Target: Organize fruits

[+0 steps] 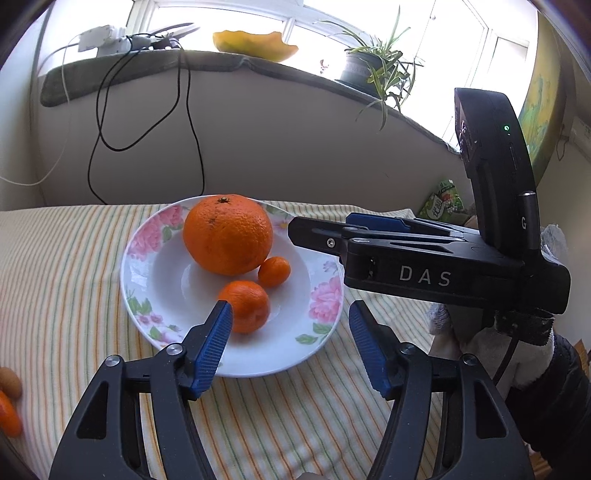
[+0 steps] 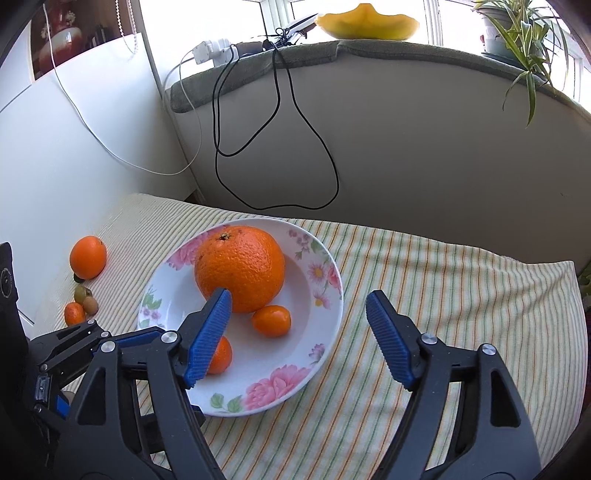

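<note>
Your left tongs [image 1: 290, 345] and right tongs [image 2: 299, 341]: both gaping, empty, above the plate [image 2: 328, 284]; three fruits [image 2: 240, 267] sit ahead of them; delivery step looks finished; next, fetch the stray fruits [image 2: 88, 256] left of the right tongs.

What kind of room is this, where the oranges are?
Probably a room in someone's home: a flowered plate of fruit on a striped cloth, beside a sunny windowsill with a potted plant and a plugged-in power strip.

left tool [image 1: 290, 345]: black frame, blue ribbed pads, silver screws | right tool [image 2: 299, 341]: same
</note>
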